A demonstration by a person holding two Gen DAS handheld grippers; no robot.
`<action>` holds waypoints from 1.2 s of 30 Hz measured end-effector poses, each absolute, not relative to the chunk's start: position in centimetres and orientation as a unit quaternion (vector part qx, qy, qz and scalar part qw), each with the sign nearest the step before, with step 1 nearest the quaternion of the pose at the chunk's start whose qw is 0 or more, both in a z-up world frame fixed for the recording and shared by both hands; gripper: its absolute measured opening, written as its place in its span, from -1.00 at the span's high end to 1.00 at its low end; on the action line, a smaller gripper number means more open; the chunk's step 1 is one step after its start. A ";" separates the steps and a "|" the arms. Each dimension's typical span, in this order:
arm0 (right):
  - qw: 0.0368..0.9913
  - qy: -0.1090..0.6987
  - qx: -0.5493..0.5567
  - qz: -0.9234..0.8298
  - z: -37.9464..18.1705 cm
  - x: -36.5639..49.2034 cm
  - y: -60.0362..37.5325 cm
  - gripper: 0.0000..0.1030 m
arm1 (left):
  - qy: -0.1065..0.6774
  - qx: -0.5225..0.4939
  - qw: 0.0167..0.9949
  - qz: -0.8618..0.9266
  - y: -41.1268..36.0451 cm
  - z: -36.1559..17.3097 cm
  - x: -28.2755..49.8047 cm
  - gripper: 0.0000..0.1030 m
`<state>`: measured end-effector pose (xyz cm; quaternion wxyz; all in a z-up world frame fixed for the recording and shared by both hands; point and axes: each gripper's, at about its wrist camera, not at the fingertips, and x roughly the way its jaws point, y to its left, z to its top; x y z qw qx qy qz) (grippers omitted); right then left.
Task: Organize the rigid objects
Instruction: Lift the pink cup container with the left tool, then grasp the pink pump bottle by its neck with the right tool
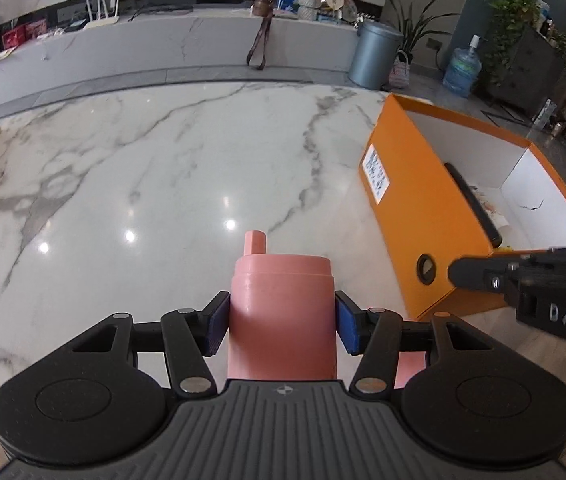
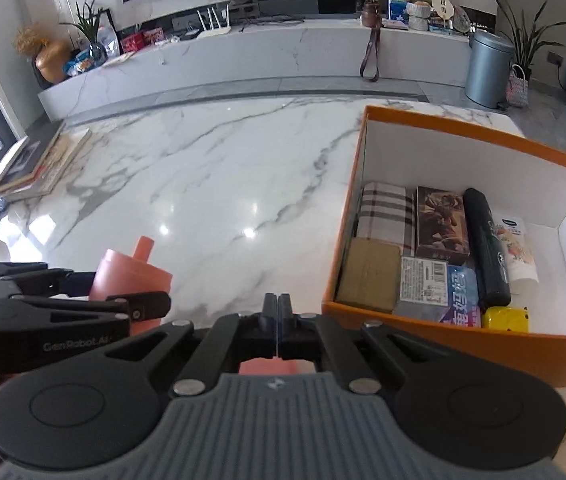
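Pink bottle (image 1: 281, 316) pinched in left claw (image 1: 281, 322), left of orange box (image 1: 415, 208); right claw (image 2: 278, 320) pressed together, holding nothing.

Counted: one pink bottle (image 1: 281, 312), one orange box (image 2: 463, 344), about eight items inside, two grippers.

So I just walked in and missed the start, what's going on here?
A person is tidying items into an orange box on a marble table. The left gripper is shut on a pink bottle, held beside the box. The right gripper is shut and empty. The box already holds several items, including a black bottle.
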<state>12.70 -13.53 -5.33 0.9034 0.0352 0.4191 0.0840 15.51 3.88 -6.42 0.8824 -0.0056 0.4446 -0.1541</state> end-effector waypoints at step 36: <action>0.825 0.554 0.000 0.111 -10.9 9.1 -15.7 0.01 | 0.453 0.046 0.872 -0.179 2.5 -8.0 9.5 -0.17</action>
